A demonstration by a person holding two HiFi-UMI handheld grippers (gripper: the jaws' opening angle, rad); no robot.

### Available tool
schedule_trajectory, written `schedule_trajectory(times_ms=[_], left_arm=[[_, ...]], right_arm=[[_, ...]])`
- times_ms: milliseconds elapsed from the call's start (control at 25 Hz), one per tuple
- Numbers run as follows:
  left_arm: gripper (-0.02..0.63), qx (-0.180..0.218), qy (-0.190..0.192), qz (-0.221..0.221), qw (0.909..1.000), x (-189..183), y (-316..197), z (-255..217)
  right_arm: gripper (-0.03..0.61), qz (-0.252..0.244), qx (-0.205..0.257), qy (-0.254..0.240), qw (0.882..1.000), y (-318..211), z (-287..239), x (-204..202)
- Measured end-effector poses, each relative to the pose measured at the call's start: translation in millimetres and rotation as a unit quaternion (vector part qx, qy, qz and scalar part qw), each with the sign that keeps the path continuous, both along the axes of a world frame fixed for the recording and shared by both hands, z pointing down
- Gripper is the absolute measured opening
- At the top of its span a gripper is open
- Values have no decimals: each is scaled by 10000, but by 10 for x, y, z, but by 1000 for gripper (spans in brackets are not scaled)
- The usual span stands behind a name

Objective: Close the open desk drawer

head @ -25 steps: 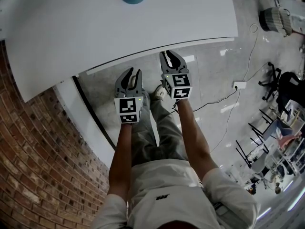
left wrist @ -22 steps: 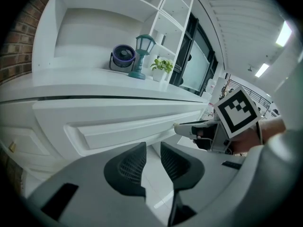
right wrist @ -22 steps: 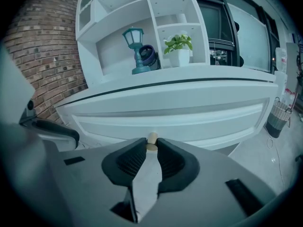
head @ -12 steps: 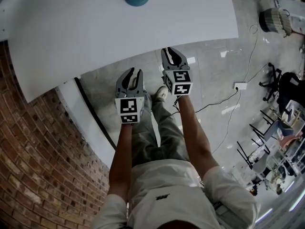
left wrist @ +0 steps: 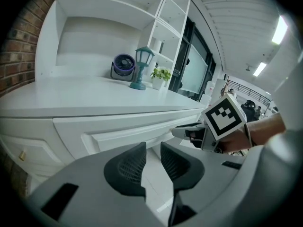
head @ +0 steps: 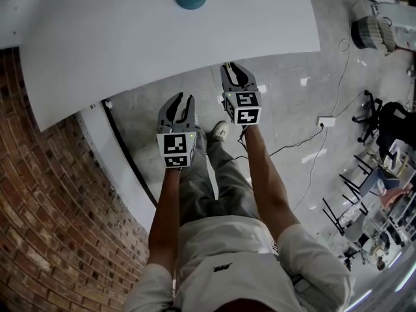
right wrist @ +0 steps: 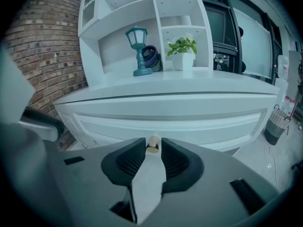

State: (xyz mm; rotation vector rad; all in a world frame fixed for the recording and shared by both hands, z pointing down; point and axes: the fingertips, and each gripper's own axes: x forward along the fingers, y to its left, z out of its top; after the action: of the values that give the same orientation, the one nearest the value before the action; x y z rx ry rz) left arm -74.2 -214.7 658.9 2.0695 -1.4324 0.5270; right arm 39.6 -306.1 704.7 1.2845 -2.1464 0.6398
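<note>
the wide white panelled drawer front (right wrist: 180, 119) sits just under the front edge of the white desk surface (head: 162, 44), and from above that edge hides it. one small round pale knob (right wrist: 152, 144) stands at its middle. the right claw (head: 234, 70) has its two jaws pinched on that knob at the very tips. the left claw (left wrist: 153, 148) hangs beside the right one, nearer the person and apart from the drawer. its jaws are drawn together to a thin slit with nothing in it.

against a second ago, the right claw has edged a little forward to the surface's edge. the left claw has barely shifted.

on the surface i count one teal lantern-shaped lamp (right wrist: 137, 51), one small dark round fan (left wrist: 124, 66) just beside it and one green potted plant in a white pot (right wrist: 182, 51) near them. all three stand at the foot of one white open shelf unit (right wrist: 142, 8). a red brick wall (head: 39, 207) runs along the desk's left end.
</note>
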Motion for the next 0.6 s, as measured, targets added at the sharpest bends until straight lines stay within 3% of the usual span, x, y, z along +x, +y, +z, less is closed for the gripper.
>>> schedule_trajectory(times_ms=[280,600], left_arm=[[106,129,-51,-134,9998,45,147,-275],[107,586,-173,-182,9980,250,359,-1046]], right_arm=[[87,-149,206,3,9997,273,-401,139],[87,-107,858,-318,9957,753,-1570,446]])
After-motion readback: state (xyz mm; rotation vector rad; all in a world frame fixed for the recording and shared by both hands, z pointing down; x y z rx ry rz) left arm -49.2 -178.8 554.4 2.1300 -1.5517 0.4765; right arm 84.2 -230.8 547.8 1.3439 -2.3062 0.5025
